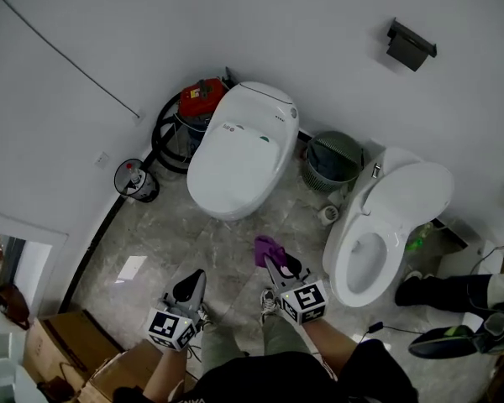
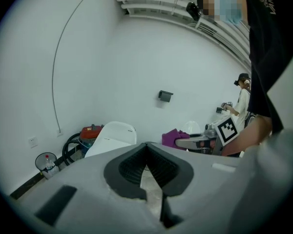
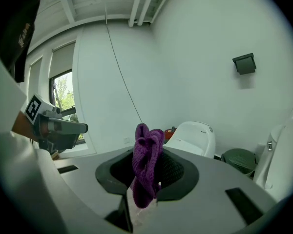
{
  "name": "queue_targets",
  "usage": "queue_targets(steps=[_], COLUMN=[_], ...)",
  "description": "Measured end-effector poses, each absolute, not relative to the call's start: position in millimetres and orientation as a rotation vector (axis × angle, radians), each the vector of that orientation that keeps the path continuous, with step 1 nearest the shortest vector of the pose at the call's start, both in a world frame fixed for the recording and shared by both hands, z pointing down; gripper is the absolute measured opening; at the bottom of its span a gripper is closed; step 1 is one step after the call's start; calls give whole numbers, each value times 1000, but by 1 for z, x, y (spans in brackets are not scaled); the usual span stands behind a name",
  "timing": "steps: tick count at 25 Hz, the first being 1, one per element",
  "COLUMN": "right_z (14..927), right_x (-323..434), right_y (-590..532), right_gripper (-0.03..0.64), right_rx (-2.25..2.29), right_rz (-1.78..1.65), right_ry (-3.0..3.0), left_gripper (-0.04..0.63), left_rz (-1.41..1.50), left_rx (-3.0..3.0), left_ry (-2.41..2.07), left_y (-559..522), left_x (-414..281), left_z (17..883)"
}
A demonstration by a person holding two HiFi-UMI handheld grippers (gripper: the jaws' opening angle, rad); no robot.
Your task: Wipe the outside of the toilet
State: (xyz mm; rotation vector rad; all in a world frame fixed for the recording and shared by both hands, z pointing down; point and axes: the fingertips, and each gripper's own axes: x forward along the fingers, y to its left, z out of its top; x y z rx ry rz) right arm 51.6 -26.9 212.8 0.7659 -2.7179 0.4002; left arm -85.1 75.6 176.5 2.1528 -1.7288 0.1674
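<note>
- White walls and a grey marbled floor [image 1: 193,242] frame a bathroom with two toilets. A closed-lid toilet [image 1: 239,154] sits near the middle and an open-lid toilet [image 1: 403,204] to its right.
- A green basket [image 1: 333,159] stands between the two by the wall, and a red vacuum [image 1: 200,99] sits behind the closed one.
- The right tongs [image 1: 279,265] are clamped on a purple cloth [image 1: 266,248], which stands bunched up out of their tips. They hover over bare floor between the two toilets, touching neither.
- The left tongs [image 1: 191,285] are pressed together at the tips with nothing in them. They are held low and to the left, well apart from both toilets.
- The step in hand looks like the approach: the cloth is gripped but no wiping contact has been made, so the outside of the toilet appears untouched.
- Which toilet is meant cannot be told from here, as the cloth sits about midway between them.
- The next move calls for carrying the cloth to the outer shell of the chosen bowl. The soft bunch, not the hard tips, should press against the porcelain and sweep along its curve.
- The grip needs to be firm, since only a narrow part of the cloth seems pinched.
</note>
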Motion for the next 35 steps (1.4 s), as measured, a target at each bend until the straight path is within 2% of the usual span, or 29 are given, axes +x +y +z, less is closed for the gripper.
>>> queue_targets(steps=[9,17,35], right_z=[298,400,580], right_x=[26,8,-55], right_y=[-41,-59,-102], right_gripper=[97,97,97], right_rx=[872,904,761], right_rz=[405,319,19], right_ry=[-2707,-2700,-2881], left_gripper=[2,2,2], left_rz=[203,228,51], left_rx=[2217,2234,2379], left_ry=[-1580,-1466,-1596], left_y=[38,8,-49], left_x=[-100,-98,-117], left_z=[256,372,557])
